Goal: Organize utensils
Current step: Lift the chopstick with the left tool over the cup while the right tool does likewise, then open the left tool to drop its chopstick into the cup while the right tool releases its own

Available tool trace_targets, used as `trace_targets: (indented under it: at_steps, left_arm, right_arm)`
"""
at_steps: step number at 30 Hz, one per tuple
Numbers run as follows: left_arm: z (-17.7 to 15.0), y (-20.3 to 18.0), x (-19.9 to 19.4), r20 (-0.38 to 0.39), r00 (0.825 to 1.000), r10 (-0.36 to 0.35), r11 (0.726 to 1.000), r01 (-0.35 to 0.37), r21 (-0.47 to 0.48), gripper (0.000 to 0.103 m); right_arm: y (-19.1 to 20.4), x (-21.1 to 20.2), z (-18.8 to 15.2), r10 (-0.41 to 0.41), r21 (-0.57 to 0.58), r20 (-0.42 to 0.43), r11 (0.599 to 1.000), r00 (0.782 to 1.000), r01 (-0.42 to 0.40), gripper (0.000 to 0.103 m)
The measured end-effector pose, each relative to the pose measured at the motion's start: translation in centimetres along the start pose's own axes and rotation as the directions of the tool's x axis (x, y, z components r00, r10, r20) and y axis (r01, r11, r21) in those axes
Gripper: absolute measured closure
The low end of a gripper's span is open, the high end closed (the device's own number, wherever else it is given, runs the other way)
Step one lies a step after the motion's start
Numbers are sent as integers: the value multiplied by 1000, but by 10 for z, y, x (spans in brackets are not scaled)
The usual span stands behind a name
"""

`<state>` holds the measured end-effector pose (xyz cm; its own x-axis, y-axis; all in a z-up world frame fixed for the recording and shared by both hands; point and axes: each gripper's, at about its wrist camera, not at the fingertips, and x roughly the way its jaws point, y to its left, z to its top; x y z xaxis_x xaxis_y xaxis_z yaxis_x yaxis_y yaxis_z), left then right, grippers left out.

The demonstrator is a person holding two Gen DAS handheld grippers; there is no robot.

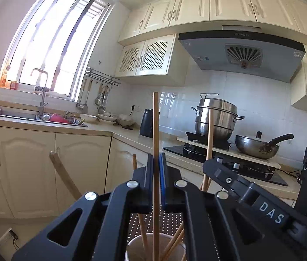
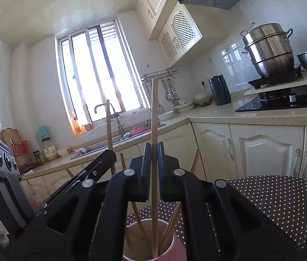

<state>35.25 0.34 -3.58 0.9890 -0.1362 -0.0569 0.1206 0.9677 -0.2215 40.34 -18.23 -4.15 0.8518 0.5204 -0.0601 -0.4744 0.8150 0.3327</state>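
Chopstick (image 1: 155, 130) stands clamped in left tool (image 1: 156, 163), seemingly over cup (image 1: 136, 245).

Black angular left gripper (image 1: 156, 163) with silver screws, blue-edged fingers (image 1: 162, 174), white "DAS" lettering.

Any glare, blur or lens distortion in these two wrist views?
Left wrist view: the bright kitchen window is blown out, nothing visible outside; fisheye bows the cream upper cabinets; dark vignette at the corners. Right wrist view: the window is blown out too, the beige countertop edge curves, and the thin wooden chopstick stays sharp.
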Motion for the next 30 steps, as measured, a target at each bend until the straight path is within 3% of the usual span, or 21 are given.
trace_targets:
  at_steps: [7, 18, 27, 28, 30]
  left_arm:
    - [-9, 7, -13, -35, 999, 6, 1000, -6, 1, 97]
    - [-28, 9, -36, -91, 996, 6, 997, 1, 78, 97]
    - [-36, 15, -45, -138, 990, 26, 995, -13, 97, 96]
    - [-37, 15, -46, -142, 989, 26, 995, -12, 99, 95]
    - [-38, 16, -47, -157, 987, 31, 995, -15, 102, 73]
  right_arm:
    - [6, -16, -10, -3, -39, -37, 999, 999, 1, 97]
    - [23, -29, -41, -28, -128, -108, 992, 994, 14, 97]
    - [27, -31, -50, -57, -118, -136, 992, 989, 40, 96]
    - [28, -31, -49, -61, -117, -135, 992, 989, 45, 96]
    - [29, -32, -49, -66, -111, -137, 993, 988, 51, 96]
